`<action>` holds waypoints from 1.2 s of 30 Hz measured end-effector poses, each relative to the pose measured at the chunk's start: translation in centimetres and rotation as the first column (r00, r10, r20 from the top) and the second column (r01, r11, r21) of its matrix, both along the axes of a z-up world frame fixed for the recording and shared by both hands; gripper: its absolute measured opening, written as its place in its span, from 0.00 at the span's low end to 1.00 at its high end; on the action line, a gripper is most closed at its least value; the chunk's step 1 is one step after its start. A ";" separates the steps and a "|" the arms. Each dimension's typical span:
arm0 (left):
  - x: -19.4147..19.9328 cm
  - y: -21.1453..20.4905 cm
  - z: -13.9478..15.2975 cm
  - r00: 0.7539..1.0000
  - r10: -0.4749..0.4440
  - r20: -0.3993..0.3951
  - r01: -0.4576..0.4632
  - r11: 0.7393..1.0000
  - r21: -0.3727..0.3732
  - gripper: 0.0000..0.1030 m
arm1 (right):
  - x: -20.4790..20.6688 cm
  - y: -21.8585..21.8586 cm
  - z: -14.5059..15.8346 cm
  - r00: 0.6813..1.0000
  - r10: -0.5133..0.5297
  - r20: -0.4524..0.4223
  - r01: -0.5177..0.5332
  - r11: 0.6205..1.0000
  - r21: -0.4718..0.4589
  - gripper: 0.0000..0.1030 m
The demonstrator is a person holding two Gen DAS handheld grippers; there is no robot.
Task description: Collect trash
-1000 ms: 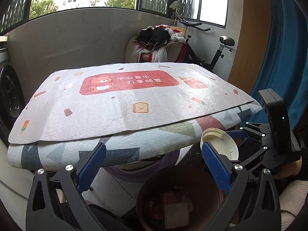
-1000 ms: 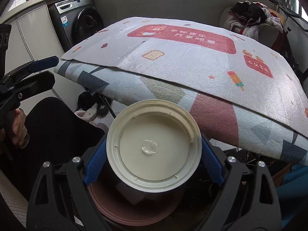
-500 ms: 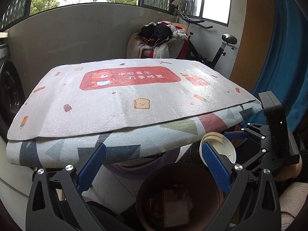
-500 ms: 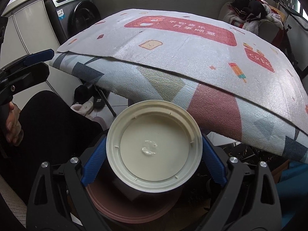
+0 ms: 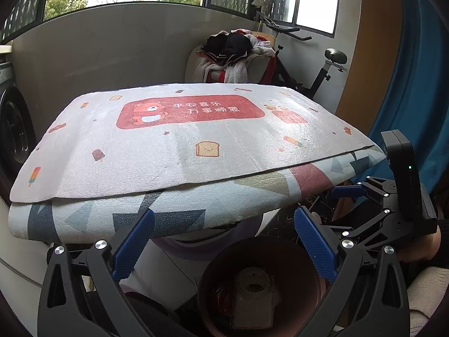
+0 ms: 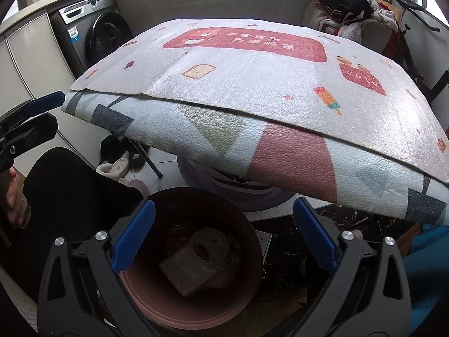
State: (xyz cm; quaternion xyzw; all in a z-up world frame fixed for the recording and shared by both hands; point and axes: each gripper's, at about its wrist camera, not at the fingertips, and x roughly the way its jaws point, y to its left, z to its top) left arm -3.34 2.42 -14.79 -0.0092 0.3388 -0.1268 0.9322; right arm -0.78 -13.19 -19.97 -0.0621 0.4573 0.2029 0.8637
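Observation:
A dark pink round bin [image 6: 193, 303] stands on the floor below the table's near edge; it also shows in the left wrist view [image 5: 213, 280]. A cream cup [image 6: 209, 248] lies inside it on top of other trash, seen too in the left wrist view [image 5: 254, 283]. My right gripper [image 6: 223, 237] is open and empty just above the bin. My left gripper [image 5: 223, 243] is open and empty, above the bin's left side. The right gripper also shows at the right of the left wrist view [image 5: 328, 205].
A table covered by a printed foam mat [image 5: 179, 146] overhangs the bin. A lilac basin [image 6: 252, 193] sits under the table. A washing machine [image 6: 92, 36] stands at the left, slippers [image 6: 118, 165] lie on the floor, and a chair with clothes [image 5: 230, 56] and an exercise bike [image 5: 322, 67] stand behind.
The right gripper opened and let go of the cream cup, which dropped into the bin. The left gripper stayed open with only a slight shift.

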 end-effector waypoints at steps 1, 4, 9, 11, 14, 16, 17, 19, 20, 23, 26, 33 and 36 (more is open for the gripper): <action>0.0 0.0 0.0 1.000 0.000 0.000 0.000 1.000 0.002 0.94 | 0.0 0.0 0.1 1.000 -0.001 0.004 0.001 1.000 0.001 0.94; 0.1 0.0 -0.1 1.000 0.002 0.001 -0.002 1.000 0.011 0.94 | 0.1 -0.2 0.6 1.000 -0.013 0.014 0.012 1.000 0.007 0.94; 0.5 -0.1 1.2 0.999 0.036 0.038 -0.038 0.998 0.047 0.94 | 0.9 -0.8 3.1 0.997 -0.034 0.074 0.034 0.999 0.002 0.94; 1.0 -0.4 2.5 0.996 0.044 0.072 -0.050 0.995 0.092 0.94 | 1.5 -1.1 4.8 0.993 -0.042 0.108 0.043 0.999 -0.005 0.94; 1.9 -0.7 5.4 0.990 0.049 0.131 -0.064 0.991 0.114 0.94 | 2.5 -1.8 7.7 0.985 -0.074 0.157 0.075 0.997 -0.004 0.94; 2.4 -0.9 7.8 0.984 0.044 0.173 -0.063 0.992 0.110 0.94 | 3.1 -2.3 9.6 0.978 -0.098 0.186 0.100 0.995 0.002 0.94; 2.6 -1.0 8.9 0.980 0.041 0.193 -0.064 0.992 0.112 0.94 | 3.3 -2.6 10.6 0.974 -0.111 0.200 0.111 0.994 0.011 0.94; 3.0 -1.5 10.9 0.973 0.037 0.226 -0.066 0.991 0.120 0.94 | 3.8 -3.2 12.6 0.965 -0.133 0.224 0.128 0.991 0.037 0.94; 3.1 -1.7 11.8 0.971 0.033 0.237 -0.063 0.991 0.120 0.94 | 3.9 -3.4 13.5 0.961 -0.142 0.236 0.135 0.990 0.045 0.94; 3.4 -1.9 13.9 0.967 0.023 0.254 -0.045 0.996 0.082 0.94 | 4.1 -4.1 16.0 0.949 -0.158 0.271 0.148 0.987 0.057 0.94; 3.7 -1.9 15.2 0.969 0.030 0.246 -0.038 0.999 0.027 0.94 | 3.9 -4.6 17.8 0.940 -0.166 0.297 0.153 0.986 0.066 0.94; 3.8 -1.8 16.5 0.966 0.090 0.244 -0.101 0.994 0.033 0.94 | 3.0 -5.1 20.5 0.926 -0.174 0.336 0.153 0.984 0.089 0.94; 3.8 -1.7 16.5 0.966 0.104 0.236 -0.118 0.992 0.045 0.94 | 2.6 -5.2 21.1 0.920 -0.176 0.349 0.152 0.984 0.096 0.94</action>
